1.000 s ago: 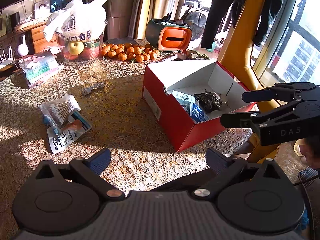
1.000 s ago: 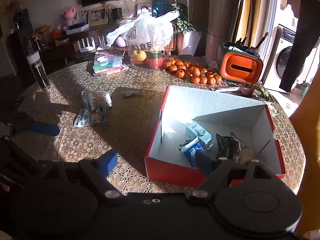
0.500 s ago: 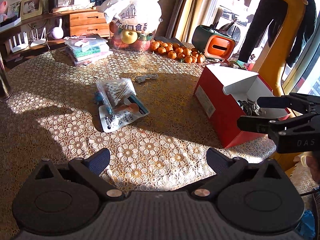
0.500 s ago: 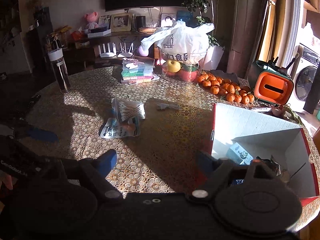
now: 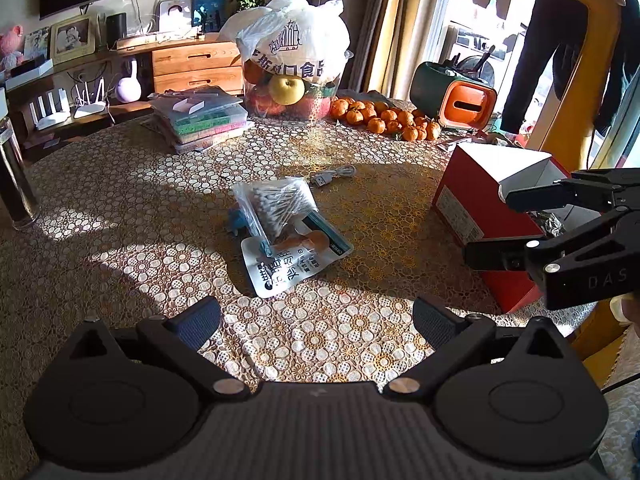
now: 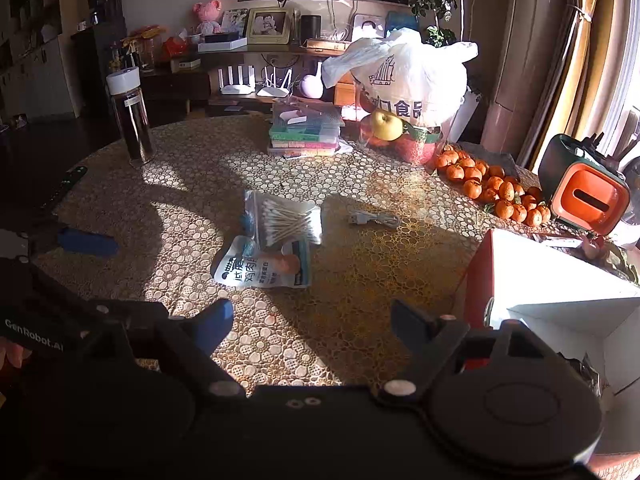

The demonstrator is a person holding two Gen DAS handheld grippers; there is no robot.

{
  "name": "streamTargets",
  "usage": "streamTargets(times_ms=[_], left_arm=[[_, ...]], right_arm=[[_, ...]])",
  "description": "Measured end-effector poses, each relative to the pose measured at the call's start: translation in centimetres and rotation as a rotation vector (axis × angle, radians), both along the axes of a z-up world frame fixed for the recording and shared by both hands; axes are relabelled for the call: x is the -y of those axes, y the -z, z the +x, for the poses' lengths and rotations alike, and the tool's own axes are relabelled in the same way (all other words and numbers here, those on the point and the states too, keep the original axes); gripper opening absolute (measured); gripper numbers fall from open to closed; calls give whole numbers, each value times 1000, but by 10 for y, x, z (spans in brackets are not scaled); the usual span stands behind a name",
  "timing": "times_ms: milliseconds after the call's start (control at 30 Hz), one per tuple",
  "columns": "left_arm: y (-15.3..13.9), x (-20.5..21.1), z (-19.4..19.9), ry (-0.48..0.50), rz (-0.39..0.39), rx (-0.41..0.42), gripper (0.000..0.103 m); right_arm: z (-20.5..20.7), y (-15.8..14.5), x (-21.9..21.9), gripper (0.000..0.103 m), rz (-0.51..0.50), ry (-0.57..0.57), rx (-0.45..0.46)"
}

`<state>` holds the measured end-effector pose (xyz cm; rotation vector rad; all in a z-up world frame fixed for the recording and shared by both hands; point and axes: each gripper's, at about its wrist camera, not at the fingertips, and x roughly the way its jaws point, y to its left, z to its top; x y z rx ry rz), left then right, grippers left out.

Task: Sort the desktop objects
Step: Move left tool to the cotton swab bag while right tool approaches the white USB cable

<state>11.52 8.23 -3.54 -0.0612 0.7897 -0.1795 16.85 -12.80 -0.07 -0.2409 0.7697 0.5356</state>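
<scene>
A tall clear bottle with dark liquid and a white cap [image 6: 130,116] stands upright at the far left of the round table with the lace-patterned cloth [image 5: 120,184]. The left gripper [image 5: 316,320] hovers low over the near edge of the table, level and pointing across it; its blue-padded fingers [image 5: 196,322] are spread wide apart with nothing between them. Ahead of it, near the middle of the table, a clear plastic bag of cotton swabs [image 5: 276,206] lies partly on top of a flat white snack pouch with printed characters [image 5: 292,262], the two touching. Just beyond them on the far side lies a coiled white USB cable [image 5: 332,174], apart from the bag. Farther back are a stack of flat plastic cases [image 5: 200,118], a white plastic bag over a bowl of fruit [image 5: 290,60], and a row of small oranges [image 5: 384,120]. At the right sits an open red cardboard box with a white interior [image 5: 468,216]. The right gripper [image 5: 492,226] reaches in from the right, held sideways just beside the box's near side, its fingers parted and empty. A small part of the person's hand [image 5: 626,308] shows behind it.
</scene>
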Motion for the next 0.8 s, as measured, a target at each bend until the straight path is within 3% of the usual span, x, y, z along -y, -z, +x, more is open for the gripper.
streamTargets(times_ms=[467,800], left_arm=[[31,-17,56,-23,-36,0,103],[39,-20,111,-4,-2,21,103]], right_arm=[[65,29,-24,86,-7,20,-10],[130,51,-35,85,-14,96,-35]])
